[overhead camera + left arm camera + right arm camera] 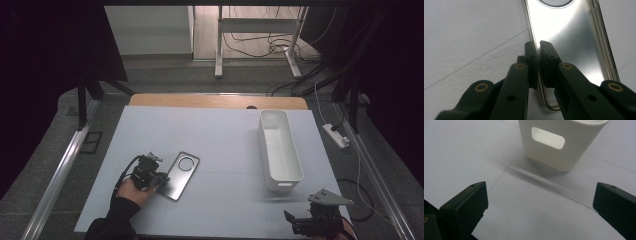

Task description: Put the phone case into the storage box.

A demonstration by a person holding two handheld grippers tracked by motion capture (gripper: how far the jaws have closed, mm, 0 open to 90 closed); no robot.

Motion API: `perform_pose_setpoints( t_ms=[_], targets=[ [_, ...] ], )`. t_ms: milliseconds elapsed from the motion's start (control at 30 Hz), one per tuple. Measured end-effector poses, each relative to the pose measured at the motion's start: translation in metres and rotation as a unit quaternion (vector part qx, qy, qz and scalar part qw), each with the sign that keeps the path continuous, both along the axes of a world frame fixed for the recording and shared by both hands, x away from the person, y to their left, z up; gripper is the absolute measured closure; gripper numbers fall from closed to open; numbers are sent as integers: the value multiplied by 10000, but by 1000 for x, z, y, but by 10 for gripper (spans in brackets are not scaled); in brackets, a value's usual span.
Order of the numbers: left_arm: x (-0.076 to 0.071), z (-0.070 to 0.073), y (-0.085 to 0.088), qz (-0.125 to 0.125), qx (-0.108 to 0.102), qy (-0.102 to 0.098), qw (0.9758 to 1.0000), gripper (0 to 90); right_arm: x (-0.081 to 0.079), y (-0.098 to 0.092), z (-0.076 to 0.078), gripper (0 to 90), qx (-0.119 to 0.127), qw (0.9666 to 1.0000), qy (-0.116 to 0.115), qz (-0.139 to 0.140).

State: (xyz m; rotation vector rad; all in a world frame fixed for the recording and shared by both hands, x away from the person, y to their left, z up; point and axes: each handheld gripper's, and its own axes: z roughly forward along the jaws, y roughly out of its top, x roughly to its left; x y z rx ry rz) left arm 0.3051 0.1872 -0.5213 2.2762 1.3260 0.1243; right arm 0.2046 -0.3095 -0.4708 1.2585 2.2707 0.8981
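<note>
A silvery phone case (181, 175) with a round camera hole lies flat on the pale table, left of centre. My left gripper (161, 181), held by a hand in a dark sleeve, sits at the case's near left edge. In the left gripper view the phone case (571, 40) runs up and away, and its left rim passes between the jaws of the left gripper (539, 46), which are pressed together on it. My right gripper (297, 225) rests near the table's front right corner. In its own view the right gripper (540, 195) stands open over bare table.
A long white bin (280, 186) stands lengthwise on the right half of the table, its handle-slotted end wall (574, 155) facing the right gripper. A wooden strip (215, 101) borders the table's far edge. Metal rails run down both sides, with cables on the floor beyond.
</note>
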Motion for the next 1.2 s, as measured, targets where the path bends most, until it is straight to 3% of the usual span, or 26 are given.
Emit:
perform_pose_setpoints(
  t_ms=[67, 167, 267, 400, 767, 967, 1200],
  targets=[
    [0, 0, 0, -11, 5, -17, 10000, 863, 0, 0, 0, 4, 0, 10000, 1, -1],
    [1, -2, 5, -4, -205, 0, 9998, 887, 0, 0, 0, 4, -6, 10000, 2, -7],
    [1, -2, 4, -41, -159, -15, 9999, 889, 0, 1, 0, 4, -19, 10000, -4, -9],
    [2, -3, 8, 29, -355, -12, 9994, 891, 0, 0, 0, 5, 0, 10000, 0, -11],
    [-12, 11, 10, -54, -397, -558, 9976, 890, -1, 1, 1, 3, -18, 10000, -42, 69],
    [-24, 22, 13, 26, -606, -1001, 9931, 891, -2, 1, 1, 0, 46, 9998, -84, 197],
    [-36, 30, 12, 21, -797, -1272, 9887, 890, -2, -2, 2, 0, 239, 9995, -69, 219]
  ],
)
